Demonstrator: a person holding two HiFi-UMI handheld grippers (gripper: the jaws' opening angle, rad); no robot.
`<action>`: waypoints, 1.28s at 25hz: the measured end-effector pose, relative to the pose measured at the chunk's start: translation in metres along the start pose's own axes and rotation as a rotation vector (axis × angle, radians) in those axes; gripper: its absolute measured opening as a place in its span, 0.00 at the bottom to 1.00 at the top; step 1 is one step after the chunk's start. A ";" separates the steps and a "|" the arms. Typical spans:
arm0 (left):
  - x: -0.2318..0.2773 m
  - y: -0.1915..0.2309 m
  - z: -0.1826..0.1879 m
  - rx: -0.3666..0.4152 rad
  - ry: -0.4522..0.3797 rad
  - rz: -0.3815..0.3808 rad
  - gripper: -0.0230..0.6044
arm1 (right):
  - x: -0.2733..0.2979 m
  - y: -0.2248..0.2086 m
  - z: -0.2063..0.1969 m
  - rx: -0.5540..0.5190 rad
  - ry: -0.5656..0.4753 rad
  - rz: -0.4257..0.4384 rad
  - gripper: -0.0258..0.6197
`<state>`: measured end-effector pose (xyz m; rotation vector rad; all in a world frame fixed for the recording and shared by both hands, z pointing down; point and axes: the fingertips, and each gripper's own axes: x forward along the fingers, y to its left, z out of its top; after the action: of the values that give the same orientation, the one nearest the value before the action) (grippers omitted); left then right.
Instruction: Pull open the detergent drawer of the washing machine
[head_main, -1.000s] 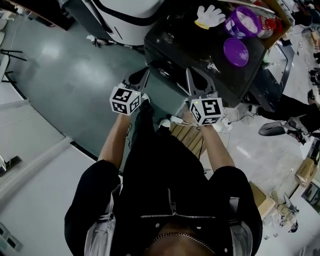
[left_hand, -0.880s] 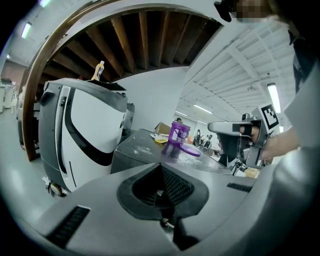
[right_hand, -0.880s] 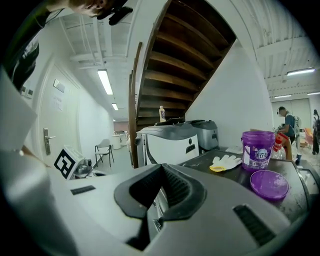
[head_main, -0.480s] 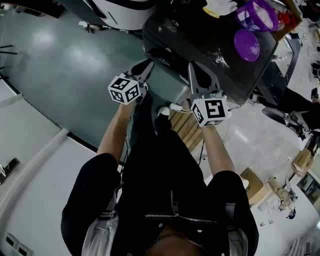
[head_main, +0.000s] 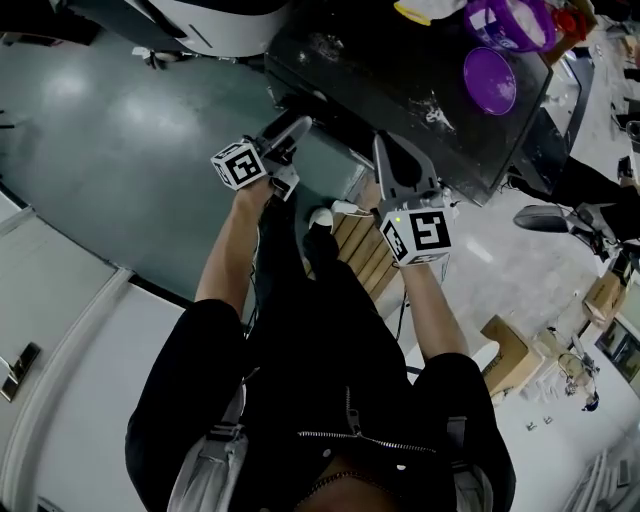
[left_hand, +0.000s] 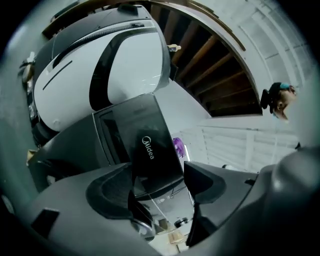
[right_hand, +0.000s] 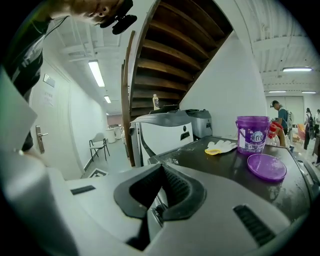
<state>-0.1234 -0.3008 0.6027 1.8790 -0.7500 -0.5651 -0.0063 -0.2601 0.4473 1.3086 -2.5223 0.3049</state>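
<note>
A person is standing at a black washing machine (head_main: 390, 60) and looking steeply down on it. At the left, the left gripper (head_main: 296, 125) is lying rolled on its side and pointing level at the machine's front upper-left corner. Its tongs have just been spreading and are standing wide apart, clamping nothing. Showing through the gap, apart from the pads, is the detergent drawer (left_hand: 151, 145). It appears to be the dark logo panel along the front's top edge, and it seems to be sitting flush and unopened.

Further right, the right gripper (head_main: 386, 142) is hovering at the front edge, its tongs pressed together and empty. Towards the top's far right corner, a purple bucket (head_main: 515, 25) and a purple lid (head_main: 490, 80) are resting.

The approach seems to be the step in hand. Next, the left tongs will be needing to reach the drawer's edge, close on it and draw straight back.
</note>
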 end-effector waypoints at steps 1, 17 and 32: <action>0.003 0.004 0.000 -0.034 -0.010 -0.009 0.54 | 0.000 -0.001 -0.003 0.005 0.006 -0.004 0.05; 0.044 0.021 0.013 -0.311 -0.184 -0.300 0.55 | 0.001 -0.019 -0.033 0.085 0.065 -0.033 0.05; 0.046 0.019 0.022 -0.356 -0.255 -0.372 0.53 | -0.008 -0.019 -0.059 0.121 0.106 -0.074 0.05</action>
<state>-0.1101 -0.3533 0.6087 1.6327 -0.4208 -1.1139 0.0228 -0.2460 0.5012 1.3879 -2.3948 0.5042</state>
